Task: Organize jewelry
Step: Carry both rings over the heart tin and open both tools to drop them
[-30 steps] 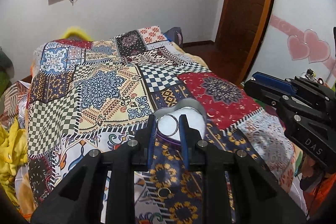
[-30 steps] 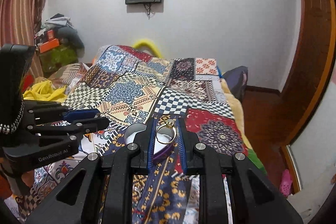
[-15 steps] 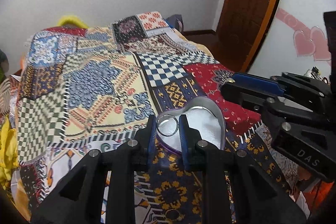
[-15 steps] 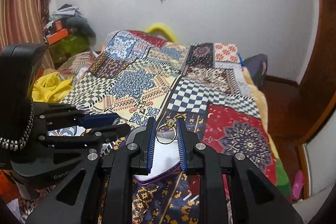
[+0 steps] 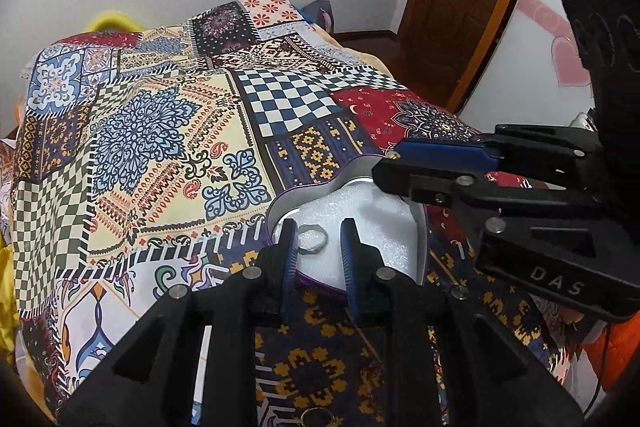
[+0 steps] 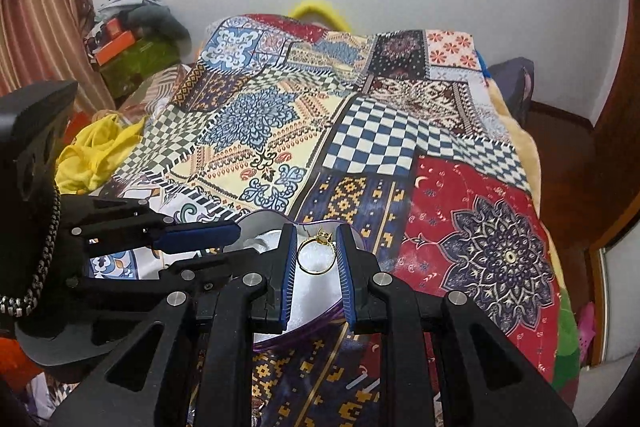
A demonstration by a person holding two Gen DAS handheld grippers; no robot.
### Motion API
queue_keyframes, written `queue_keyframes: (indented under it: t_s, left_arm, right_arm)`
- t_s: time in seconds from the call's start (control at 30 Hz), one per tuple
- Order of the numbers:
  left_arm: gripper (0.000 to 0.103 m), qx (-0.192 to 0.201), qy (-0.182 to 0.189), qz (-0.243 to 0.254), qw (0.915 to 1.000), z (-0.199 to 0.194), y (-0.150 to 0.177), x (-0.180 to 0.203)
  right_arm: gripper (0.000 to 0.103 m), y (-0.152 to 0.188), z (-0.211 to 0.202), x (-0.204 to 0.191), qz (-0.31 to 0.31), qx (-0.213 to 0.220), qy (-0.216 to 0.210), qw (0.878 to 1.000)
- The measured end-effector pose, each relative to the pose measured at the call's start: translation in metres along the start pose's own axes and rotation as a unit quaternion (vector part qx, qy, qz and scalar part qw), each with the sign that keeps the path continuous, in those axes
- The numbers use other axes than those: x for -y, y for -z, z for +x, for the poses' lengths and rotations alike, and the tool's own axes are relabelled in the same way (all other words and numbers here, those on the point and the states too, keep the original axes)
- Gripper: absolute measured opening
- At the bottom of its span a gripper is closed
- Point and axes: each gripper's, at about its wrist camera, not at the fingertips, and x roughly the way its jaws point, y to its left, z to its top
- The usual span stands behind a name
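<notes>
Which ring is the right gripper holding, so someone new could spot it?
On the patchwork bedspread sits a heart-shaped tin lined with white foam. Above it, pinched in the right gripper, is the gold ring, topped by a small ornament, unlike the plain silver ring.

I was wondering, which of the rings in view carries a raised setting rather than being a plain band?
The gold ring between the right gripper's fingers: its top bears a small setting. The silver ring at the left gripper is a plain band.
</notes>
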Motion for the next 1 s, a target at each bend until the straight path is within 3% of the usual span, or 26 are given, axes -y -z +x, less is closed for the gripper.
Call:
queue_keyframes:
  t_s: [0.3, 0.5, 0.67, 0.8, 1.0]
  left_arm:
    - [0.021, 0.017, -0.002, -0.009, 0.9998, -0.023, 0.001, -0.004]
    - [0.029, 0.046, -0.021, -0.01, 0.9987, -0.055, 0.0, -0.004]
    - [0.032, 0.063, -0.03, -0.008, 0.9975, -0.083, 0.003, -0.001]
    - [0.04, 0.068, -0.035, -0.006, 0.997, -0.1, 0.011, 0.003]
    - [0.04, 0.062, -0.035, -0.005, 0.9974, -0.115, 0.029, 0.007]
  right_arm:
    - [0.019, 0.0, -0.001, -0.002, 0.001, -0.019, -0.002, 1.0]
    - [0.024, -0.002, -0.026, -0.005, -0.001, 0.005, 0.016, 1.0]
    - [0.035, 0.0, -0.053, -0.012, -0.002, 0.036, 0.033, 0.999]
    - [0.036, 0.006, -0.074, -0.019, 0.0, 0.055, 0.048, 0.997]
    - [0.036, 0.021, -0.092, -0.029, -0.001, 0.068, 0.066, 0.995]
